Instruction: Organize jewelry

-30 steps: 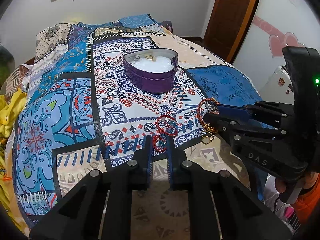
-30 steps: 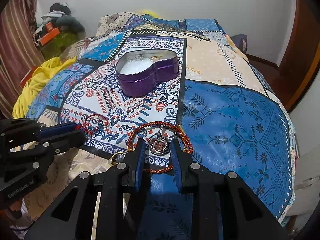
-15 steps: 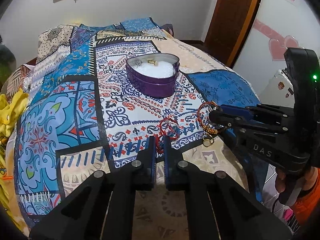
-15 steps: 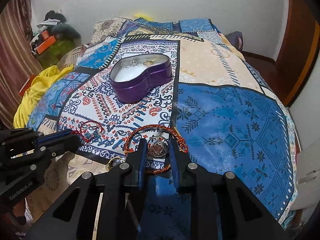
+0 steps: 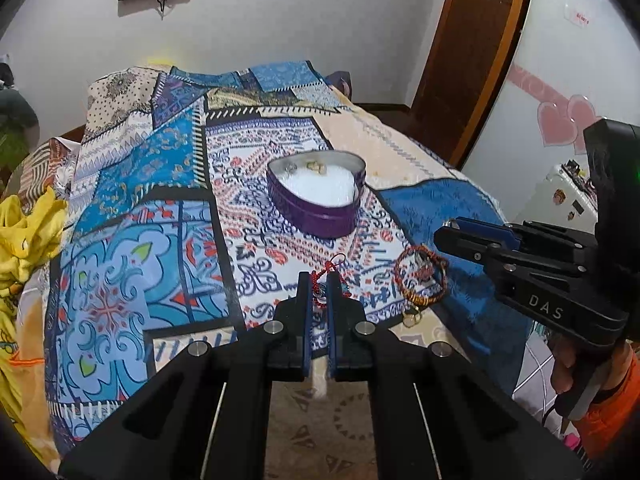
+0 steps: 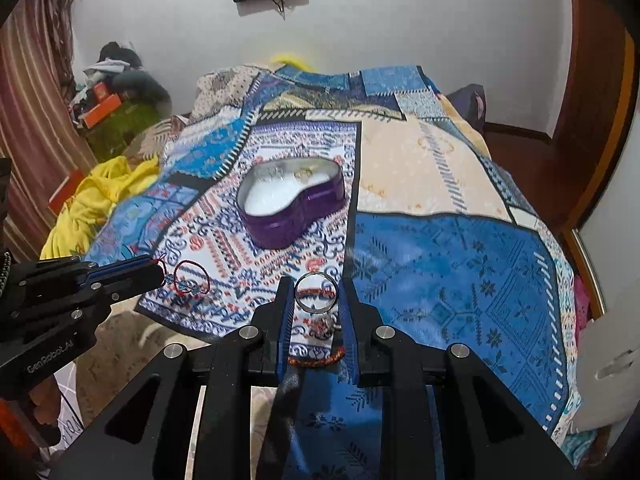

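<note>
Mid-frame on the patchwork bedspread (image 5: 132, 208): purple heart tin (image 5: 316, 196), lid off, small pieces on its white lining. Lower centre in each wrist view: left gripper (image 5: 319, 288) clamped on a red cord bracelet (image 6: 191, 278); right gripper (image 6: 316, 300) pinching a silver ring (image 6: 316, 292), orange braided bracelet (image 5: 420, 280) dangling below.

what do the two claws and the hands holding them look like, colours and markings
Both are matte black plastic claws with blue-lined fingers and round silver screw heads. The right claw carries white "DAS" lettering and a green light on its body. The left claw reads "GenRobot.AI" in white. The hand under the right one wears an orange sleeve.
</note>
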